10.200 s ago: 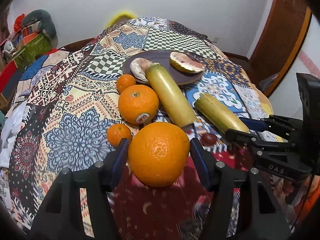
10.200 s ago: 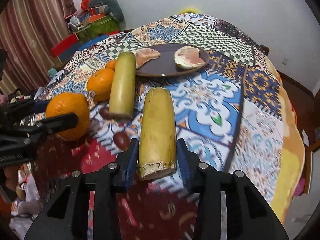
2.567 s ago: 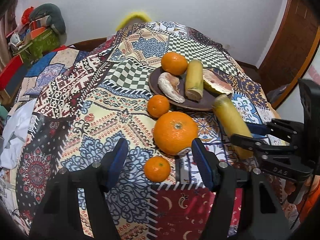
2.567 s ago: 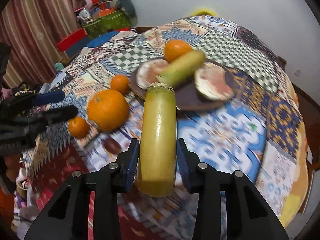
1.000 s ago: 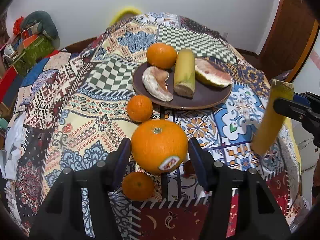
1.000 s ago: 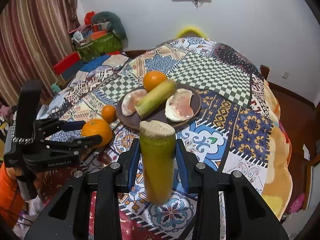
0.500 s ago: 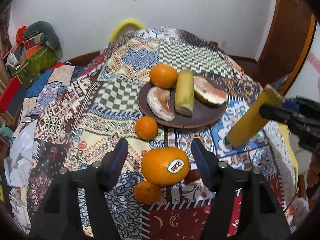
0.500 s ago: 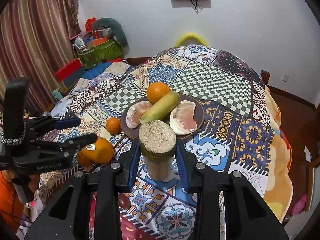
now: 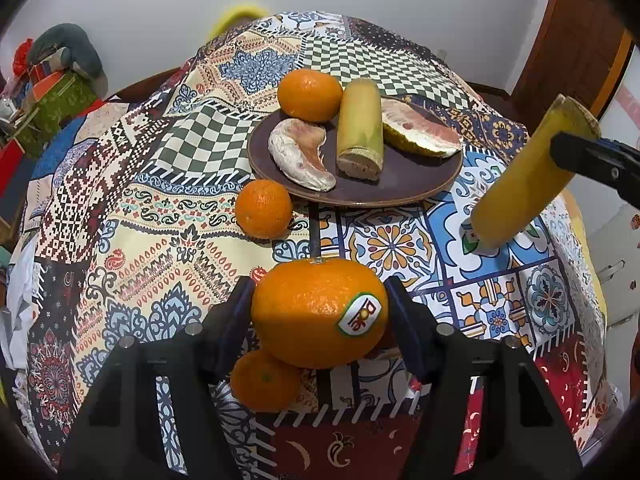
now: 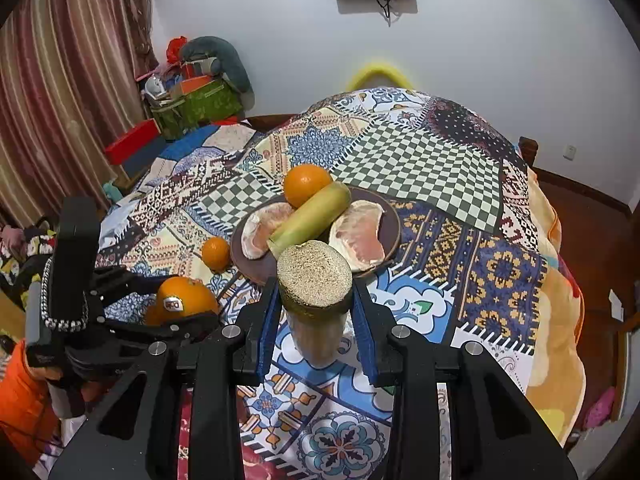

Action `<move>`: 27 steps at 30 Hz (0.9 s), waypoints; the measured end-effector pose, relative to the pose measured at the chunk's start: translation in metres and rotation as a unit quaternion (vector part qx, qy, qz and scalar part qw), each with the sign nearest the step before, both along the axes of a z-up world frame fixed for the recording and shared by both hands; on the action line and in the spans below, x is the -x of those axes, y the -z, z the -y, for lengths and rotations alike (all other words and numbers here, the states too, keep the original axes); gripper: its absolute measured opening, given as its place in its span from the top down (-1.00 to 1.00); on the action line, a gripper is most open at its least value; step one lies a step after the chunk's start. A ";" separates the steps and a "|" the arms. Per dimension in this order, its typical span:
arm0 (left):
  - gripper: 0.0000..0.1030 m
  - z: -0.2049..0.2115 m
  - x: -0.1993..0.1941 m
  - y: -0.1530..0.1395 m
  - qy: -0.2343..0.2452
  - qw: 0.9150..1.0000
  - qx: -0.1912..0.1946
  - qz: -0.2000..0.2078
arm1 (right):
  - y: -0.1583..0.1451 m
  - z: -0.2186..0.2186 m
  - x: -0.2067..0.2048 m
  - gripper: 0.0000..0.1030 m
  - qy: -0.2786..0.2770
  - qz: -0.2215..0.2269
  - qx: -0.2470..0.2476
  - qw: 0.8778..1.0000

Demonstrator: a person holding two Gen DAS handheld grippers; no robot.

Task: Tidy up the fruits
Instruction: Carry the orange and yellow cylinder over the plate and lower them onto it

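Observation:
My left gripper [image 9: 320,300] is shut on a large stickered orange [image 9: 318,312] and holds it above the patterned tablecloth; it also shows in the right wrist view [image 10: 184,300]. My right gripper [image 10: 314,316] is shut on a yellow-green sugarcane piece [image 10: 314,276], held nearly upright, also seen at the right of the left wrist view [image 9: 524,176]. The brown plate [image 9: 420,184] holds an orange [image 9: 310,94], a sugarcane piece [image 9: 360,128] and two pomelo pieces [image 9: 300,152] [image 9: 420,132].
A small orange [image 9: 263,208] lies left of the plate and another small orange [image 9: 264,380] lies under the held orange. The table drops off at the right edge [image 10: 560,320]. Boxes and bags [image 10: 192,96] stand at the back left by a curtain.
My left gripper has shut on the large orange and lifted it off the cloth. My right gripper has tilted the sugarcane more upright, its cut end now toward the camera.

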State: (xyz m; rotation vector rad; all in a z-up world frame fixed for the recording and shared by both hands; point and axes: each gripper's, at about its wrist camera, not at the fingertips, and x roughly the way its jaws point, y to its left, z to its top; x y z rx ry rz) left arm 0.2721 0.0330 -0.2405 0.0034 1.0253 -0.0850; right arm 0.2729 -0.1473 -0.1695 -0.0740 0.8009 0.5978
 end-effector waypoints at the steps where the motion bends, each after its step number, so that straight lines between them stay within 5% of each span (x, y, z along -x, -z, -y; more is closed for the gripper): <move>1: -0.25 -0.001 0.000 -0.001 -0.002 1.000 0.004 0.001 | -0.002 0.000 0.000 0.39 0.000 0.002 -0.002 1.000; 16: -0.24 -0.014 -0.020 -0.054 -0.024 0.996 0.016 0.083 | -0.014 -0.016 -0.025 0.39 -0.009 0.022 -0.008 1.000; 27: -0.24 -0.011 -0.072 -0.045 -0.029 0.996 0.015 0.079 | -0.004 -0.031 -0.057 0.39 -0.014 0.014 -0.020 1.000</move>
